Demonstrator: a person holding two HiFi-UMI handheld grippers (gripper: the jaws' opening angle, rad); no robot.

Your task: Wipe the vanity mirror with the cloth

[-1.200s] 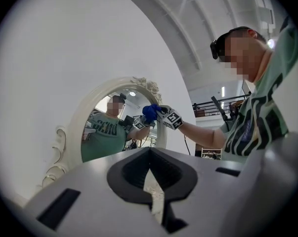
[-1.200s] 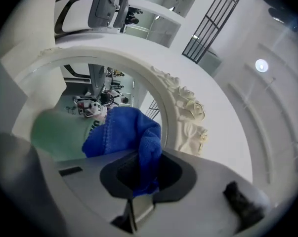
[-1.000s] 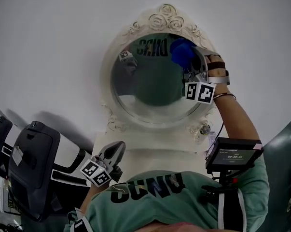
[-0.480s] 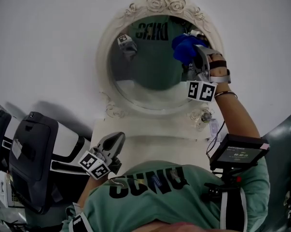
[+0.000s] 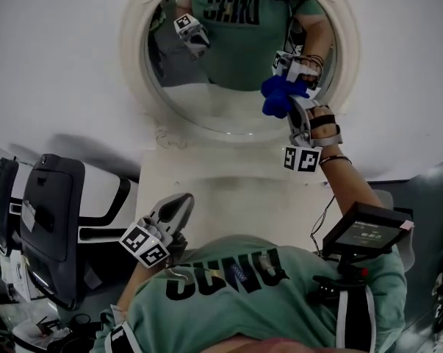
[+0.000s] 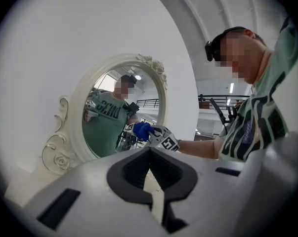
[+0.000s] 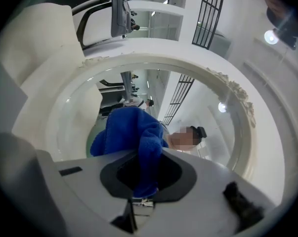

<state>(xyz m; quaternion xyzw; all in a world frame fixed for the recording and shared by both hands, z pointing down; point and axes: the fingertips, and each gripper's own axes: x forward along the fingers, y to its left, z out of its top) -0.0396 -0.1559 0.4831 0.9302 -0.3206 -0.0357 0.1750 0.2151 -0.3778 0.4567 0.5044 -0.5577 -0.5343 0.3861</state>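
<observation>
Mid-wipe, the right gripper (image 5: 297,107) clamps the blue cloth (image 5: 278,94) on the vanity mirror's (image 5: 206,103) right side, left gripper (image 5: 178,206) closed and empty; next, likely a sweep left across the glass.

A large indoor hall used as a workspace is suggested: office chairs (image 5: 52,219) are lined up beside a white bench (image 5: 228,193) bearing an ornate mirror (image 5: 133,57), and a railing (image 6: 214,98) and ceiling lights (image 6: 231,88) are seen beyond.

Green T-shirt (image 5: 228,316) (black chest lettering (image 5: 225,276))
</observation>
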